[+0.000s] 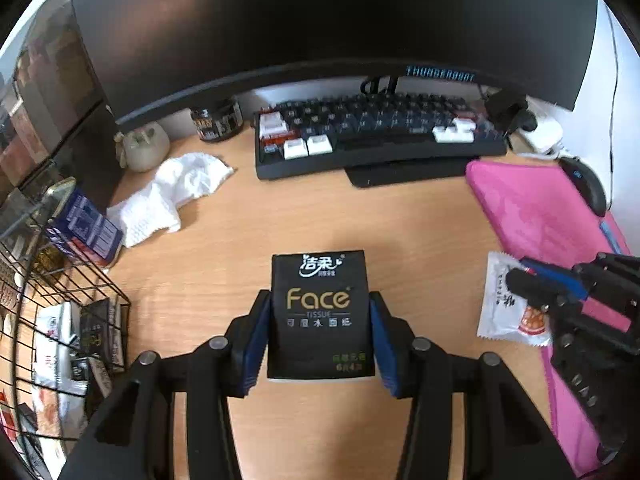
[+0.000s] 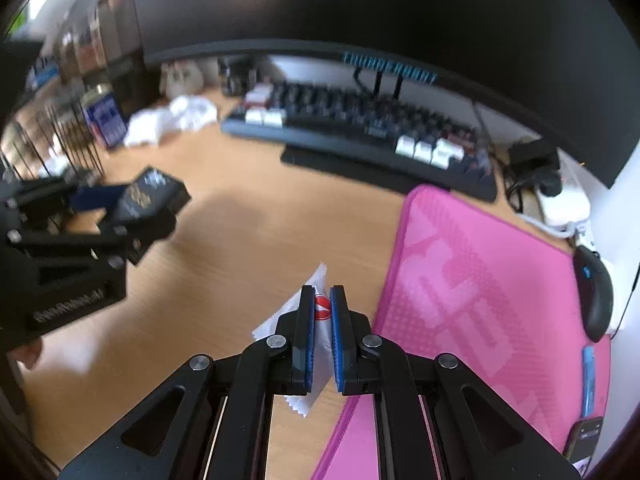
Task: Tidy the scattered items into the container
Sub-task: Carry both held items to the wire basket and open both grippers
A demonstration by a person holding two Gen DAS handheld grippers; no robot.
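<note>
Left gripper [image 1: 319,332]: pinching the tissue pack [image 1: 320,316] above the desk [image 1: 320,216].
Right gripper [image 2: 321,332]: pinching the sachet [image 2: 296,320] beside the mat's [image 2: 480,280] left edge.

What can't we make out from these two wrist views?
- Wire basket, left wrist view: cut off by the left edge; its contents overlap, so no count.
- White sachet, right wrist view: the right gripper is shut on it and covers most of the print.
- Black tissue pack, left wrist view: sides covered by the left gripper's pads; blurred in the right wrist view.
- Keyboard, right wrist view: motion blur, no key legends.
</note>
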